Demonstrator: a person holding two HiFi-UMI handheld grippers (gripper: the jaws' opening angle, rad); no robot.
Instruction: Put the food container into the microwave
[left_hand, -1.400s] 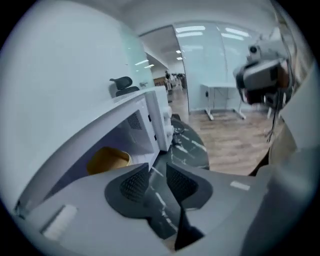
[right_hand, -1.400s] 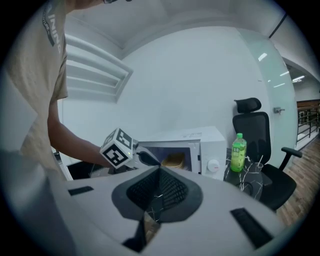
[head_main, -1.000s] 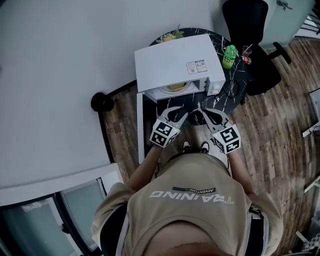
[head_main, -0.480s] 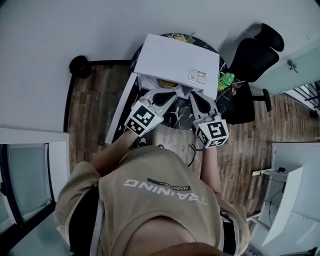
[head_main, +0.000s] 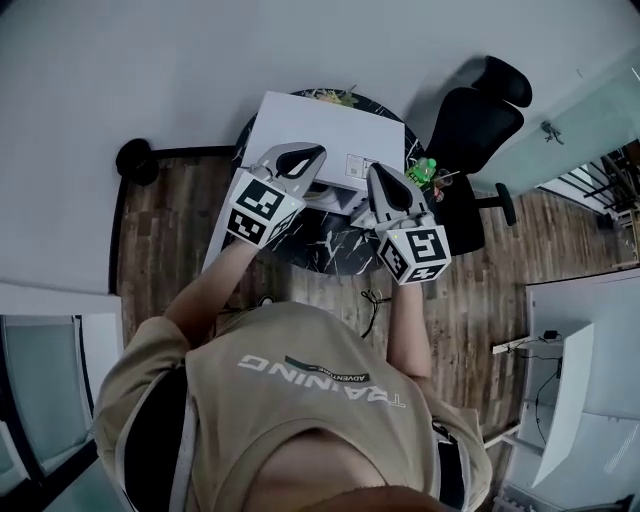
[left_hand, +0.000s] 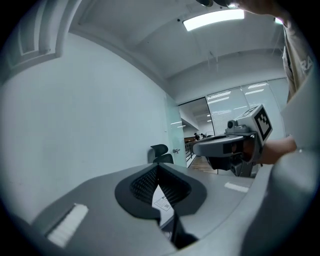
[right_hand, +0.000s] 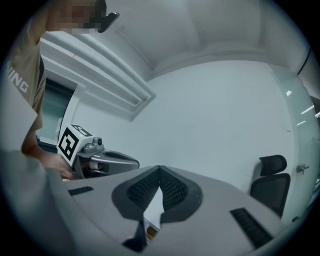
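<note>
Though half hidden, microwave (head_main: 330, 128) seemingly white.

Pale-walled office corner with wood flooring.
A plain white wall (head_main: 150, 70) meets a plank floor (head_main: 165, 225). A black office chair (head_main: 470, 105) stands beside the dark marbled round surface (head_main: 335, 250). Glass partitions (head_main: 590, 120) run at the right, and a ceiling light strip (left_hand: 212, 19) glows overhead.
</note>
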